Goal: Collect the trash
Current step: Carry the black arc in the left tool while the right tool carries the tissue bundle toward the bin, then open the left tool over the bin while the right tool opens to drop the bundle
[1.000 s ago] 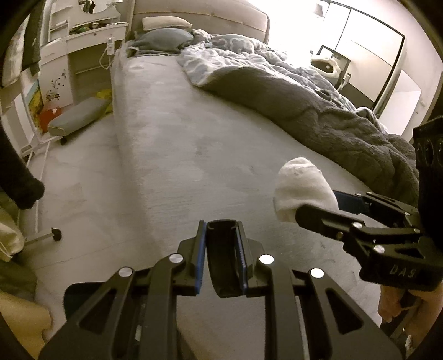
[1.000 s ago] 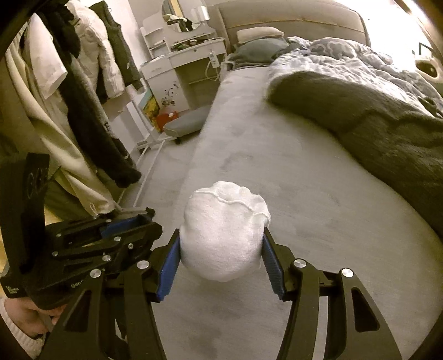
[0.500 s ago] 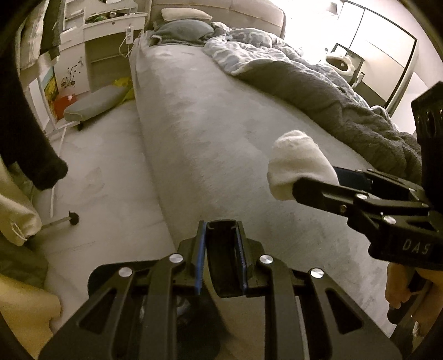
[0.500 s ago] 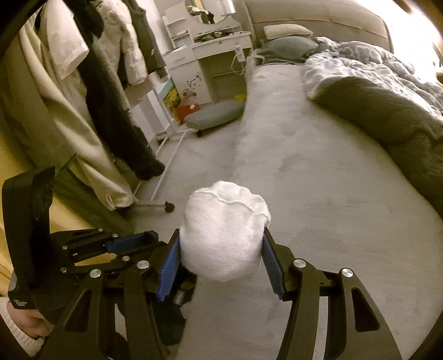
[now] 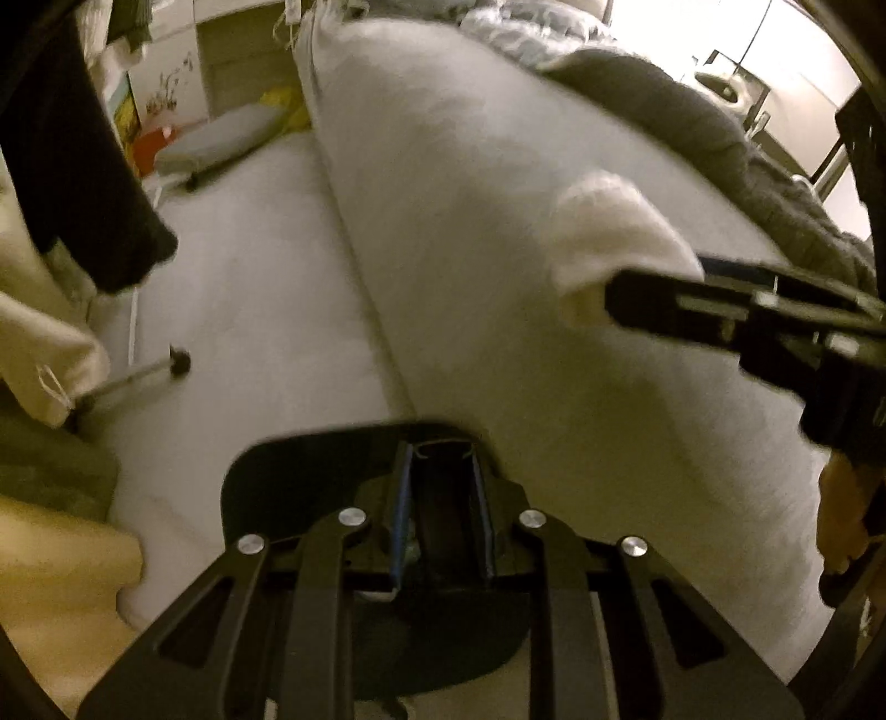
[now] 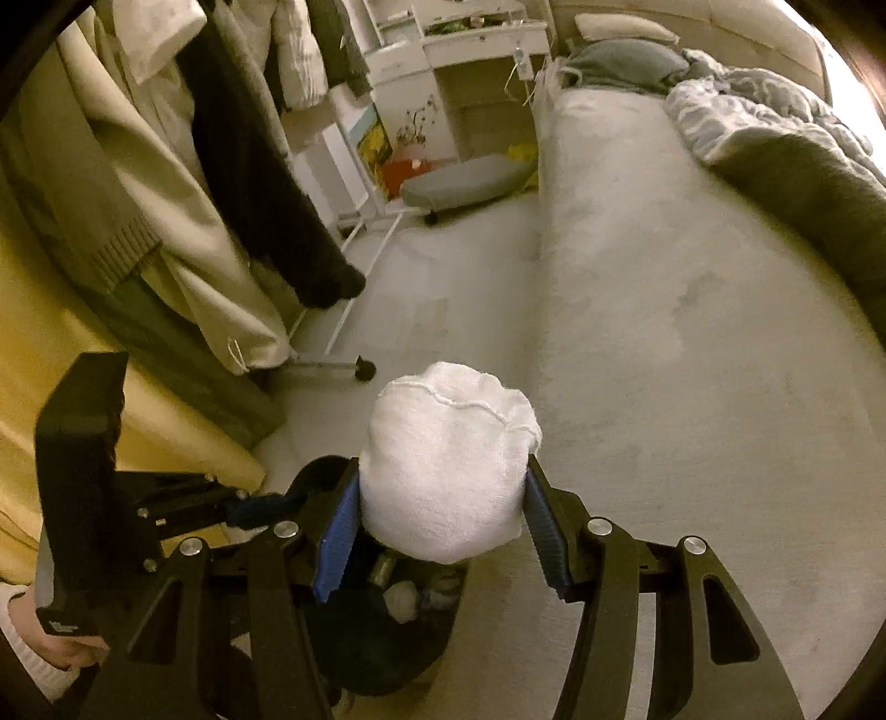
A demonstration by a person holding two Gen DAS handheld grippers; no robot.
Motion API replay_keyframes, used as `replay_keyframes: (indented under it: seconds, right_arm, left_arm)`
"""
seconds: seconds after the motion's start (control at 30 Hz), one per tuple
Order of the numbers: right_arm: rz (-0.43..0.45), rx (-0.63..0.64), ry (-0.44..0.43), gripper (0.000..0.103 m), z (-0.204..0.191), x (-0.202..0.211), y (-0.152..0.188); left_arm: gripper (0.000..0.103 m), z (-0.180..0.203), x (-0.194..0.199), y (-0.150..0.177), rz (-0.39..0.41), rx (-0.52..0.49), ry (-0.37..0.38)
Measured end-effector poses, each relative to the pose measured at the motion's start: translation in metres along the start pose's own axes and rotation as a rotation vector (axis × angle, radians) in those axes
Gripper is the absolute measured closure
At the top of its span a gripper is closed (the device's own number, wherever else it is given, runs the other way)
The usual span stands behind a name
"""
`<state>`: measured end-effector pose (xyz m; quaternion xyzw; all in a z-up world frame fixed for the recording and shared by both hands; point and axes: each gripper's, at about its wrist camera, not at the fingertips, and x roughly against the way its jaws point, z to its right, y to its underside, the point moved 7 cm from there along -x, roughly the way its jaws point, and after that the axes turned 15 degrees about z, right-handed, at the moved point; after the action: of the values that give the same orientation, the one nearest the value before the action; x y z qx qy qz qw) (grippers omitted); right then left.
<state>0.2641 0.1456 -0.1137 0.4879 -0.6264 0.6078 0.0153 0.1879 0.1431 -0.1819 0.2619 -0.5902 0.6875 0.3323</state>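
My right tongs (image 6: 440,520) clamp white wad (image 6: 448,471) above black bin (image 6: 387,626); left tongs (image 5: 441,515) pinch bin rim. Drop remains.

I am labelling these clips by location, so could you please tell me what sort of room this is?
It looks like a bedroom in a home: a wide bed with a rumpled duvet and pillows, coats on a clothes rack beside it, and a white dressing table by the headboard.

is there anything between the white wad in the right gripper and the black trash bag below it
Nothing visible. The white wad, held in the right gripper, hangs right over the black trash bag, whose mouth the left gripper holds by the rim.
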Motion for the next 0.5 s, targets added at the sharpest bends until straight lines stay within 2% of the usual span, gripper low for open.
replay_keyframes:
  seconds: [0.3, 0.5]
  right_arm:
    - [-0.055, 0.03, -0.021, 0.046, -0.025, -0.028, 0.011]
    - [-0.089, 0.046, -0.026, 0.046, -0.037, -0.043, 0.021]
  left_arm:
    - [0.081, -0.031, -0.016, 0.057, -0.175, -0.002, -0.008]
    - [0.081, -0.045, -0.022, 0.088, -0.253, -0.004, -0.007]
